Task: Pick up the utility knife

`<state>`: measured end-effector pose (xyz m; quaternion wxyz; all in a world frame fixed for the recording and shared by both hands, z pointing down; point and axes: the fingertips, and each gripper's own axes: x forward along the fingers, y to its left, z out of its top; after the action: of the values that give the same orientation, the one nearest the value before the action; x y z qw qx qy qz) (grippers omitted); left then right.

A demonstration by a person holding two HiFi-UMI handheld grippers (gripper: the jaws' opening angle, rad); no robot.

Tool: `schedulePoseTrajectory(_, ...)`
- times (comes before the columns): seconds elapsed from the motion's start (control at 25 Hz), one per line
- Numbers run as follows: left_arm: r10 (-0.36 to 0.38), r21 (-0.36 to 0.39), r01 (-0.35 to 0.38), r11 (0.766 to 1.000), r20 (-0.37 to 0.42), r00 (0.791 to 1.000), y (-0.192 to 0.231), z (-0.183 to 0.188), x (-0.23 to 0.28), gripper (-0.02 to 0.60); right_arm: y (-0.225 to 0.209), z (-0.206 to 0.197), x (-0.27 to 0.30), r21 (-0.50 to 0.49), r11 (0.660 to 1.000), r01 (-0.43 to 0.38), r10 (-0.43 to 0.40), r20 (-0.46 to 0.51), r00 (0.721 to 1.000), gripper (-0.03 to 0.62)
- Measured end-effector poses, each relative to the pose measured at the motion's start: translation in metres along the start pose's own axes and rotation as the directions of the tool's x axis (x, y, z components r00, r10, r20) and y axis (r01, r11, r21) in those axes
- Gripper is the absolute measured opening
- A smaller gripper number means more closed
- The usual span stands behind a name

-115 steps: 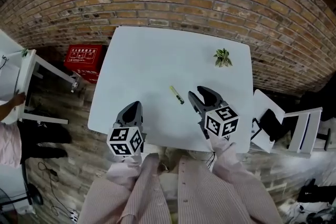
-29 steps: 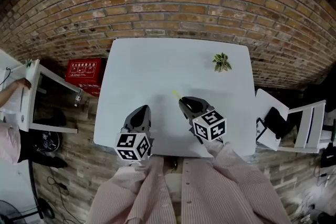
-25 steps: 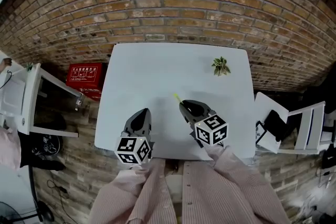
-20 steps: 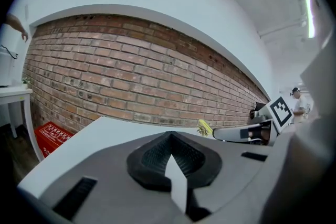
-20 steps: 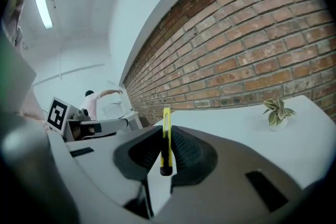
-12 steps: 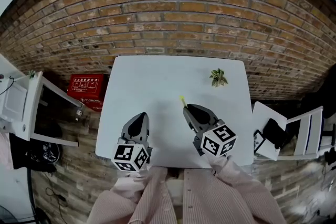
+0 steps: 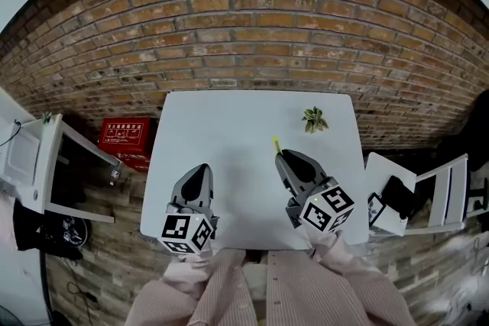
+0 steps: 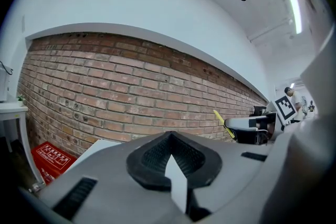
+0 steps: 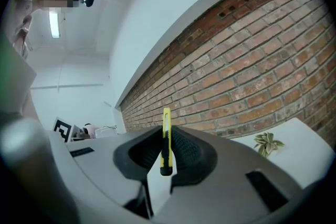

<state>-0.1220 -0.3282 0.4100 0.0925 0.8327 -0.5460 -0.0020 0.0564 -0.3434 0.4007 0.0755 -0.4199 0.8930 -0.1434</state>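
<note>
Right gripper (image 7: 282, 156): my jaws are clamped on the slim yellow plastic utility knife (image 9: 166, 136). The ribbed black pads (image 9: 185, 150) press its two flat sides, which I judge gives broad contact and keeps it from twisting.

Utility knife: it sits on edge between the pads. Its dark butt end lies back toward the camera and its yellow length pokes out ahead past the fingertips. From the head view only the yellow tip shows beyond the jaws.

Height: I judge the knife is off the white rectangular table (image 7: 221, 126). My right gripper view looks level at the red brick wall (image 7: 252, 34), and the tabletop shows only low at the right.

Left gripper (image 8: 170, 139): its jaws are together with nothing between them. It hangs over the near left part of the table, well apart from the knife, because this pick-up needs only one gripper.

Surroundings: a small green potted plant (image 7: 313, 118) stands near the far right corner of the table, clear of both grippers. A red box (image 7: 122, 135) sits on the floor to the table's left.

Progress: the pick-up itself looks done to me. What matters now is that the hold is firm enough that the narrow body does not slip through the pads.
</note>
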Motion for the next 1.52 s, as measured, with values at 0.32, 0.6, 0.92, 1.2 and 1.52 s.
schedulePoseTrajectory(0.32, -0.002, 0.026, 0.002, 1.0, 0.018, 1.0, 0.0, 0.018, -0.001, -0.008, -0.003, 0.037, -0.014, -0.036, 0.999, 0.029, -0.027, 0.078, 0.997, 0.054)
schedulePoseTrajectory(0.6, -0.013, 0.06, 0.011, 0.998, 0.045, 0.999, 0.002, 0.04, -0.008, -0.008, -0.003, 0.059, -0.027, -0.08, 0.995, 0.056, -0.046, 0.122, 0.991, 0.054)
schedulePoseTrajectory(0.92, -0.003, 0.097, -0.004, 0.995, 0.071, 0.997, 0.005, 0.056, -0.015, -0.008, -0.013, 0.072, -0.039, -0.084, 0.992, 0.092, -0.079, 0.153, 0.985, 0.054)
schedulePoseTrajectory(1.2, 0.009, 0.105, -0.016, 0.994, 0.069, 0.998, 0.007, 0.057, -0.014, -0.008, -0.021, 0.075, -0.044, -0.086, 0.989, 0.117, -0.101, 0.164, 0.981, 0.054)
schedulePoseTrajectory(1.52, 0.01, 0.111, -0.016, 0.994, 0.056, 0.998, 0.008, 0.052, -0.012, -0.008, -0.027, 0.076, -0.045, -0.107, 0.984, 0.143, -0.123, 0.169, 0.978, 0.053)
